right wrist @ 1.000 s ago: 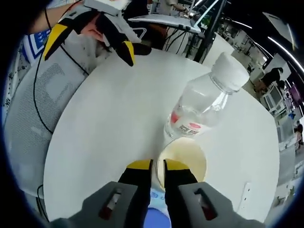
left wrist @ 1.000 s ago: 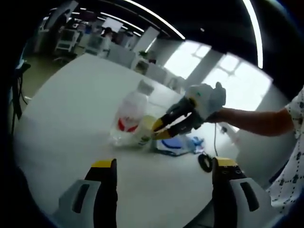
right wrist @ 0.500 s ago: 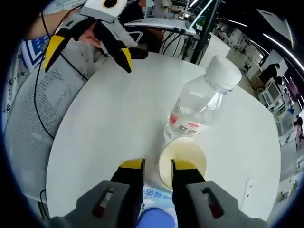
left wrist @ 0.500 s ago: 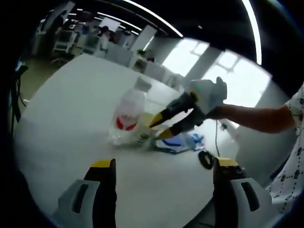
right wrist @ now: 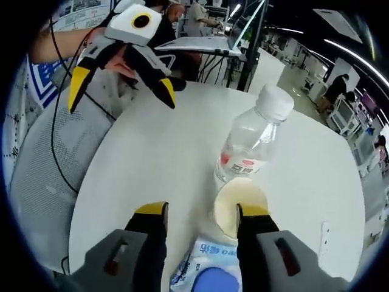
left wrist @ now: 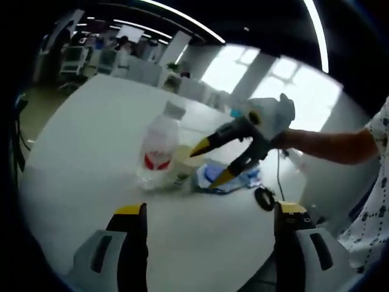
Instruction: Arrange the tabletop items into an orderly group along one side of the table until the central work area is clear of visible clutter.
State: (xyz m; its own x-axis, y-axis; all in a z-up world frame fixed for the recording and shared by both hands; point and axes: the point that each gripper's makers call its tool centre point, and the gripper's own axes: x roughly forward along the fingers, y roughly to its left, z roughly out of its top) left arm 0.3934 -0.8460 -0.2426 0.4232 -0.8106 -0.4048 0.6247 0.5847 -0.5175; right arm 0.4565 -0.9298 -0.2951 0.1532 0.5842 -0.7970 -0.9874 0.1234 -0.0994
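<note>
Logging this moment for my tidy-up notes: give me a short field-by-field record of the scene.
table: white round table
bottle: clear water bottle with white cap, upright
cup: pale cup beside the bottle's base
packet: blue and white packet next to the cup
right gripper: right gripper open, holding nothing, above packet and cup
left gripper: left gripper open, holding nothing

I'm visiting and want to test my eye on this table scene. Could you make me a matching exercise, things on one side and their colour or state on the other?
Things:
1. bottle
2. cup
3. packet
4. right gripper

Colour or state:
A. blue and white, lying flat
B. jaws wide apart, holding nothing
C. clear, white cap, red label
D. pale yellow, standing against the bottle's base

Pairs: 1-C, 2-D, 3-A, 4-B
</note>
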